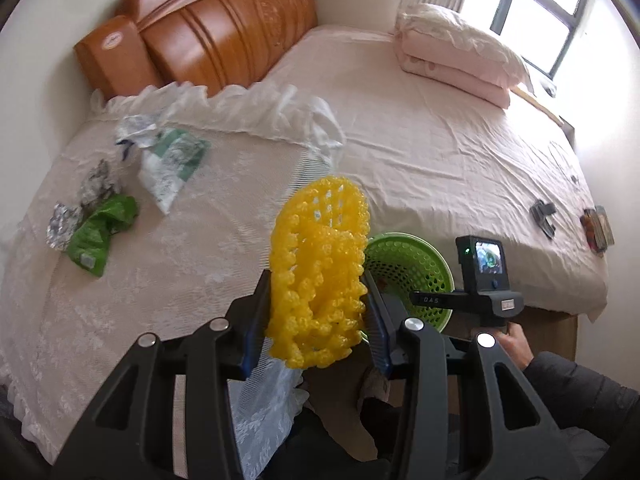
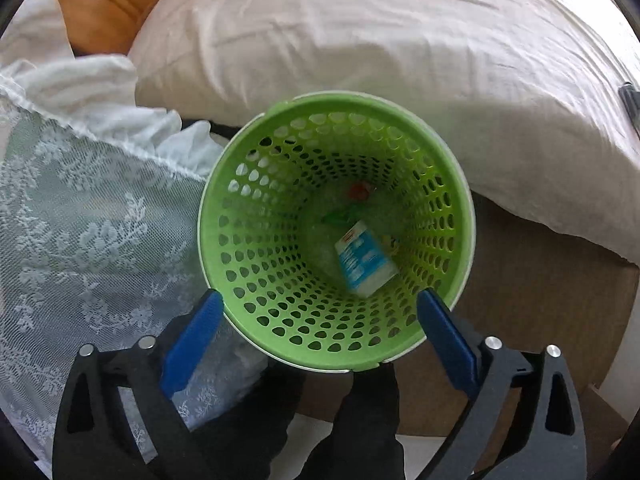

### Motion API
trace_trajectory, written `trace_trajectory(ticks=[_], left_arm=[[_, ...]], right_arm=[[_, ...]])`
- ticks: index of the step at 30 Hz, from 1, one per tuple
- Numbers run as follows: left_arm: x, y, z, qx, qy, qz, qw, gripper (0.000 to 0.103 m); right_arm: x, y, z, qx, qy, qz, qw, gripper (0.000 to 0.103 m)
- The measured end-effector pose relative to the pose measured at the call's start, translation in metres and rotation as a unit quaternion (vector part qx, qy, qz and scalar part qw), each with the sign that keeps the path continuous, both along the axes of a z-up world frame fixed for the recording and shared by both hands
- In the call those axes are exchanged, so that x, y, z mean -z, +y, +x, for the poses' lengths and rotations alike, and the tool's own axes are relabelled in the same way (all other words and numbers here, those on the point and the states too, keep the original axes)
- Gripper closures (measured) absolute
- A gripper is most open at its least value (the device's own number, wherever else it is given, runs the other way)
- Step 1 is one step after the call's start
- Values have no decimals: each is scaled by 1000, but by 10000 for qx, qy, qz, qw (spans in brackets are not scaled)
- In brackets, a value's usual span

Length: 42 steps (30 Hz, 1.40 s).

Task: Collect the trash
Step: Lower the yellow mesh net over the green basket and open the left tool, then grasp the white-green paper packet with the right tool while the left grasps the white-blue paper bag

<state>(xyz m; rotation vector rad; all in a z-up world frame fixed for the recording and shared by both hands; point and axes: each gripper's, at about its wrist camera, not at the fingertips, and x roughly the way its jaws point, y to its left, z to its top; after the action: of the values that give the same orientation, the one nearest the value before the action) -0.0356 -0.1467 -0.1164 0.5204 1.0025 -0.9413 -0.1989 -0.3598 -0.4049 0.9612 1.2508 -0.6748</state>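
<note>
My left gripper [image 1: 316,280] is shut on a yellow foam fruit net [image 1: 320,248], held up over the lace bedspread. Just behind the net stands a green perforated basket [image 1: 404,264]. On the bed at the left lie a green wrapper [image 1: 100,232], crumpled foil pieces [image 1: 64,224] and a white and green plastic bag [image 1: 172,164]. My right gripper [image 2: 320,298] points down over the basket [image 2: 248,216] with its jaws wide apart and nothing between them. Inside the basket lie a white and blue carton [image 2: 366,258] and a small red item [image 2: 360,192].
A wooden headboard [image 1: 208,32] stands at the back, with a folded pink quilt [image 1: 456,52] near the window. Small dark objects [image 1: 542,216] lie on the bed's right edge. The lace cover [image 2: 80,220] hangs beside the basket. A hand in a dark sleeve [image 1: 568,376] holds the right tool.
</note>
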Motion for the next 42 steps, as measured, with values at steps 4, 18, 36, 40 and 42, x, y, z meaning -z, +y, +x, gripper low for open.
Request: trace_trajectory(ticks=[4, 18, 36, 40, 42], left_arm=[[16, -24, -18, 372, 55, -26, 9993, 62], [194, -122, -83, 1044, 481, 982, 9885, 23], [82, -72, -71, -77, -114, 152, 9998, 8], [23, -15, -42, -882, -440, -181, 9950, 8], [0, 16, -28, -1283, -637, -329, 9891, 8]], right_arm=[[-16, 5, -22, -52, -88, -122, 9999, 4], [-77, 9, -107, -418, 3, -762, 9962, 3], [-184, 4, -75, -882, -926, -1474, 9808, 3], [-247, 12, -52, -1108, -1383, -1989, 9639, 3], [-273, 17, -40, -1194, -1644, -2140, 9555, 3]])
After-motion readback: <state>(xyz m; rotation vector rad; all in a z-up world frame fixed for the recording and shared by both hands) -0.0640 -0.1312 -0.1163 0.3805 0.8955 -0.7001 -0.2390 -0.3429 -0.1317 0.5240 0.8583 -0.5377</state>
